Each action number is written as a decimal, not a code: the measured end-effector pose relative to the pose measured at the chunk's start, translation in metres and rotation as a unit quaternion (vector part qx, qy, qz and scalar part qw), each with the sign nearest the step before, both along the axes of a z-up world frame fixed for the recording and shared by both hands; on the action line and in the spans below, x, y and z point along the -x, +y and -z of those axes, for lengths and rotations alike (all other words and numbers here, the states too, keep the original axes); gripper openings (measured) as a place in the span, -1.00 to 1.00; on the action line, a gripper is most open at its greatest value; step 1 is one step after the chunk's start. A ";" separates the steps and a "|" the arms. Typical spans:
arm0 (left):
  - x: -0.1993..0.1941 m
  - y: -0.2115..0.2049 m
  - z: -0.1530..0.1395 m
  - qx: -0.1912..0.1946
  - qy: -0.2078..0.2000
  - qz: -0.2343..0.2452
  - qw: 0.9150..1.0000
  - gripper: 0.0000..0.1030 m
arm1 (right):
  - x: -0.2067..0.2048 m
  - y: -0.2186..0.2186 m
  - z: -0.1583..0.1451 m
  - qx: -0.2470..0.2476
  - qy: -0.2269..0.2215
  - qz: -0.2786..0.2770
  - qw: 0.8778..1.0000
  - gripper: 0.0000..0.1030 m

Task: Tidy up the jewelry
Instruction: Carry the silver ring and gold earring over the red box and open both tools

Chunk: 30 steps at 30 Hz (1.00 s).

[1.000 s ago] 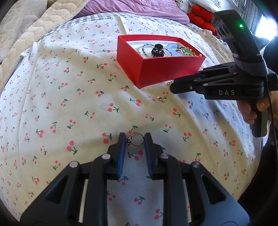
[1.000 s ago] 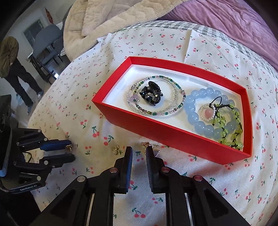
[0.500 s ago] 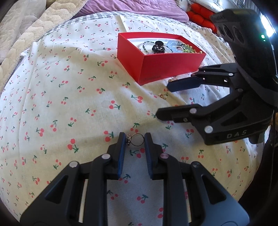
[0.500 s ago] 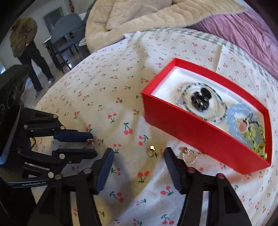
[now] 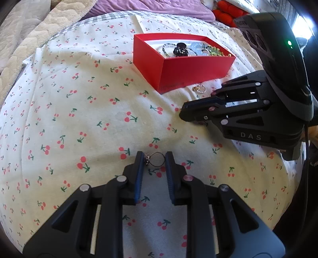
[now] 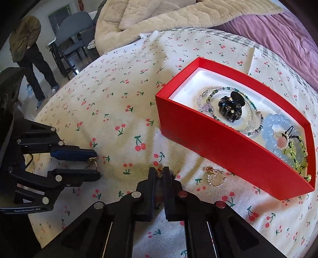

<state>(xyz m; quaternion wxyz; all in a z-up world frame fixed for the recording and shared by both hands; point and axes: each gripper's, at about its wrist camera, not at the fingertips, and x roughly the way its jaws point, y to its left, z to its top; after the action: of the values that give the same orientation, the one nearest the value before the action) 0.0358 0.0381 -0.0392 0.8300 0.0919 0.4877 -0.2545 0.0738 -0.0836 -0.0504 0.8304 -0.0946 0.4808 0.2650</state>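
A red box [image 6: 228, 144] on the cherry-print sheet holds a beaded necklace, a black hair claw [image 6: 230, 107], a blue bead bracelet [image 6: 276, 129] and green beads. It also shows in the left wrist view [image 5: 178, 67]. My left gripper [image 5: 155, 160] is shut on a thin ring [image 5: 156, 159] with a small jewel, held between its pads just above the sheet; it also shows in the right wrist view [image 6: 93, 164]. My right gripper [image 6: 160, 172] is shut on a small gold earring [image 6: 159, 171] at its tips. A gold earring and hoop [image 6: 214, 176] lie loose in front of the box.
A beige quilt [image 6: 159, 17] and purple blanket [image 6: 278, 33] lie beyond the box. A person [image 6: 27, 51] stands by grey chairs far left in the right wrist view. The two grippers sit close together in front of the box.
My right gripper opened wide, swung left toward the small earring, then closed on it. My left gripper stayed still with the ring.
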 end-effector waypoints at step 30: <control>-0.050 -0.051 -0.076 0.071 -0.074 -0.018 0.995 -0.55 | -0.009 -0.102 -0.093 -0.167 -0.041 0.120 0.978 -0.88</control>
<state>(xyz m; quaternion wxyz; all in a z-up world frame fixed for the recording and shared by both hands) 0.0854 -0.0129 0.0369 0.8727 0.0420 0.4074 -0.2659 0.0825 -0.1858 0.0431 0.8794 0.0926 0.4032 0.2356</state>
